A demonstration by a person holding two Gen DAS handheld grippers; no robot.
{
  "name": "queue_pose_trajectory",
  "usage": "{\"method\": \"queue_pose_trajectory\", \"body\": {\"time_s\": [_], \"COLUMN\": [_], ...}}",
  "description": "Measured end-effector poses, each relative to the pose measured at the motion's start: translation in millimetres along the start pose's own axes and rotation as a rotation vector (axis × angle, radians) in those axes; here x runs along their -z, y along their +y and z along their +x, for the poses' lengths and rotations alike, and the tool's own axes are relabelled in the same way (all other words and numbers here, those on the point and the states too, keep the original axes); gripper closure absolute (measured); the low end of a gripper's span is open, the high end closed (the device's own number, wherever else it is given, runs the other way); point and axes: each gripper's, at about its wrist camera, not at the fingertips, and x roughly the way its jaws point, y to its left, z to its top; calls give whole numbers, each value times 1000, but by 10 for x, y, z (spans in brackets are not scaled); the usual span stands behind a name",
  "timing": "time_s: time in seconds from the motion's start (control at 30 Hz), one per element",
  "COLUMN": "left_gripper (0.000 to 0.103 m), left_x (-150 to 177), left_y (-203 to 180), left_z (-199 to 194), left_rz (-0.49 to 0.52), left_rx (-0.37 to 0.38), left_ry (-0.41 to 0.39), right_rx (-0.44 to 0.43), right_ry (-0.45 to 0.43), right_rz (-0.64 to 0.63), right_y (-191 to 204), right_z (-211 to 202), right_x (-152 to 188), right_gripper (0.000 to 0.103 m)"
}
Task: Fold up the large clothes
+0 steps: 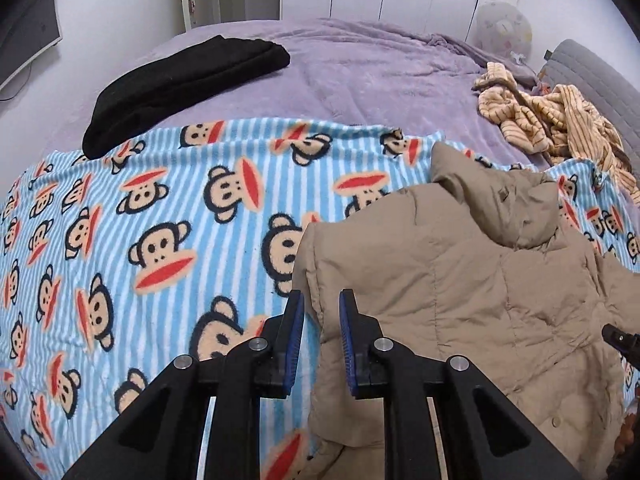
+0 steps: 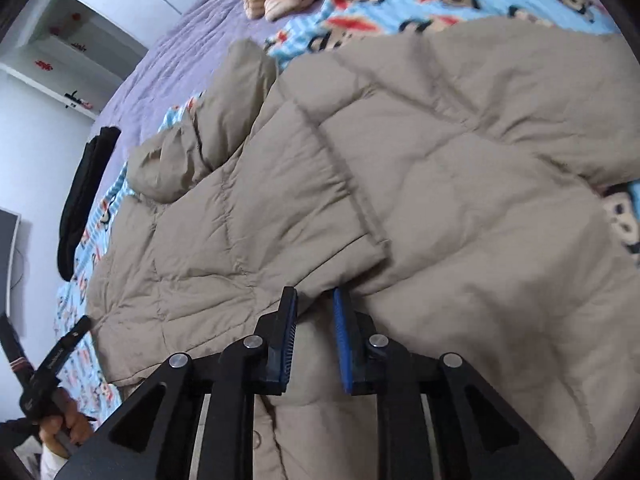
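Puffy quilted beige jacket (image 1: 460, 280) sprawls over a fleecy monkey-print blanket (image 1: 160, 208). Both grippers, left (image 1: 321, 300) and right (image 2: 315, 296), pinch its fabric between their fingers.

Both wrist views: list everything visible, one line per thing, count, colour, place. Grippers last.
puffer jacket: 1, beige, spread on the monkey blanket
monkey blanket: 1, blue-white striped, over the bed cover
bed cover: 1, lilac, under everything
black garment: 1, folded, far left on the bed
striped garment: 1, yellow-brown, crumpled, far right
balloon: 1, pale, by the wardrobe
left gripper: black, blue pads, nipping the jacket's left edge
right gripper: same, pinching a jacket fold
hand: 1, holding the left gripper
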Motion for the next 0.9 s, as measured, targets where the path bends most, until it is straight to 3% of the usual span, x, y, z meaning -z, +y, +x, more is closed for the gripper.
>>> {"method": "queue_pose_trajectory", "body": {"time_s": [0.07, 0.13, 0.27, 0.37, 0.5, 0.67, 0.77, 0.9], "left_gripper": [84, 84, 83, 83, 83, 83, 83, 83], "left_x": [-17, 26, 262, 380, 381, 289, 284, 377], "left_y": [-15, -122, -316, -361, -378, -377, -464, -671], "left_z": [40, 214, 700, 839, 828, 639, 437, 224], "left_rz": [1, 23, 41, 37, 64, 62, 84, 111], "left_rx": [40, 28, -63, -72, -78, -106, -112, -91], "left_ry": [18, 57, 125, 107, 108, 128, 120, 135], "right_rx": [37, 13, -43, 38, -15, 36, 57, -10], "right_ry": [-110, -148, -39, 63, 59, 16, 13, 41], "right_rz": [-74, -176, -390, -460, -396, -289, -183, -103], "right_y": [65, 235, 663, 640, 423, 91, -174, -398], "right_z": [-263, -343, 126, 695, 788, 521, 339, 135], "right_x": [-46, -137, -235, -169, -220, -374, -455, -363], "right_gripper": [82, 82, 82, 87, 90, 90, 83, 78]}}
